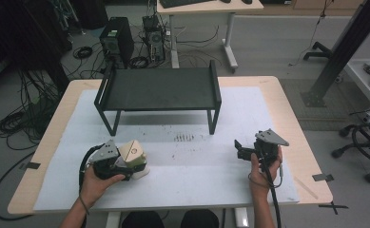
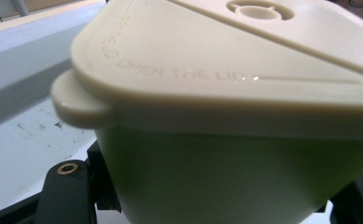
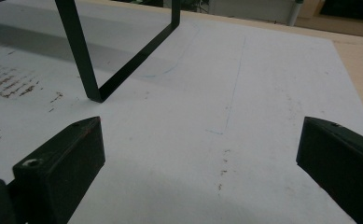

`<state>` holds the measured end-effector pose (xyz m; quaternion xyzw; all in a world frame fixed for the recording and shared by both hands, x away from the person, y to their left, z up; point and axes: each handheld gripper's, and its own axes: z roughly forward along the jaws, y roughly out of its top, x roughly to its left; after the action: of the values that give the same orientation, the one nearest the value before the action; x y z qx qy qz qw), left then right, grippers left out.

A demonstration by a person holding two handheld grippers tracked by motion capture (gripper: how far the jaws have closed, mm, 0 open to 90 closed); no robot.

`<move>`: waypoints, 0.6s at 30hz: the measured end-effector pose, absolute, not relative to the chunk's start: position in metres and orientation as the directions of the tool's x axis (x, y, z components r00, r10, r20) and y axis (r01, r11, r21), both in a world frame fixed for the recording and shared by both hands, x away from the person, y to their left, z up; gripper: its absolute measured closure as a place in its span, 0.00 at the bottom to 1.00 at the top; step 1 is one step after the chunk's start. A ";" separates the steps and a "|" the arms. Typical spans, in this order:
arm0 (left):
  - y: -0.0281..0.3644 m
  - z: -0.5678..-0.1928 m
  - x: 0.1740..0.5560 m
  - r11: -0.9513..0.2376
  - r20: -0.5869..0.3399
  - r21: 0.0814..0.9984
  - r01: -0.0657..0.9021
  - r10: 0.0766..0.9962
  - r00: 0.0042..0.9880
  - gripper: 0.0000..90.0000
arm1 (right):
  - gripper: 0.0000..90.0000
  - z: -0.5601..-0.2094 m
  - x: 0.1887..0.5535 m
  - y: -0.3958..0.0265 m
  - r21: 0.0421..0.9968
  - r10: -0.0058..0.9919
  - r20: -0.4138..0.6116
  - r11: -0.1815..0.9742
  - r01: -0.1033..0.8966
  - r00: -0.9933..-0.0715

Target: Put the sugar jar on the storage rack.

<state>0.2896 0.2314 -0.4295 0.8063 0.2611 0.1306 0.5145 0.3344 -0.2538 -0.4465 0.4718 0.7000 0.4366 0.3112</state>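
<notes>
My left claw [image 1: 125, 164] is clamped on the pale green plastic container with a cream snap lid [image 2: 226, 70], which sits between its jaws low over the white-covered worktop [image 1: 197, 166]. My right claw [image 3: 198, 154] is wide open and empty. I'd guess it goes on the black metal shelf rack [image 1: 159, 90] ahead of both claws: keep it level, lift clear of the rack's front edge.

Right gripper [image 3: 200, 163] with its two black fingers [image 3: 62, 163] set wide apart, nothing between them, above the white mat [image 3: 244, 107] covering the counter [image 3: 356, 51]. Brown specks and a faint blue pencil line mark the mat. At upper left, a black metal leg frame of the stand [image 3: 83, 60] rests on the mat.
</notes>
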 end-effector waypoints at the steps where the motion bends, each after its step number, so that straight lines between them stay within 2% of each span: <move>1: 0.231 -0.430 0.290 -0.334 -0.058 0.898 0.286 0.555 0.830 0.32 | 0.01 -0.447 0.334 -0.254 0.905 0.932 -0.024 0.174 0.389 -0.361; 18: 0.232 -0.429 0.290 -0.330 -0.064 0.898 0.291 0.555 0.829 0.33 | 0.01 -0.446 0.334 -0.254 0.905 0.933 -0.023 0.172 0.388 -0.360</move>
<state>0.2902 0.2318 -0.4295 0.8052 0.2627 0.1283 0.5159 0.3343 -0.2540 -0.4465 0.4721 0.6993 0.4372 0.3115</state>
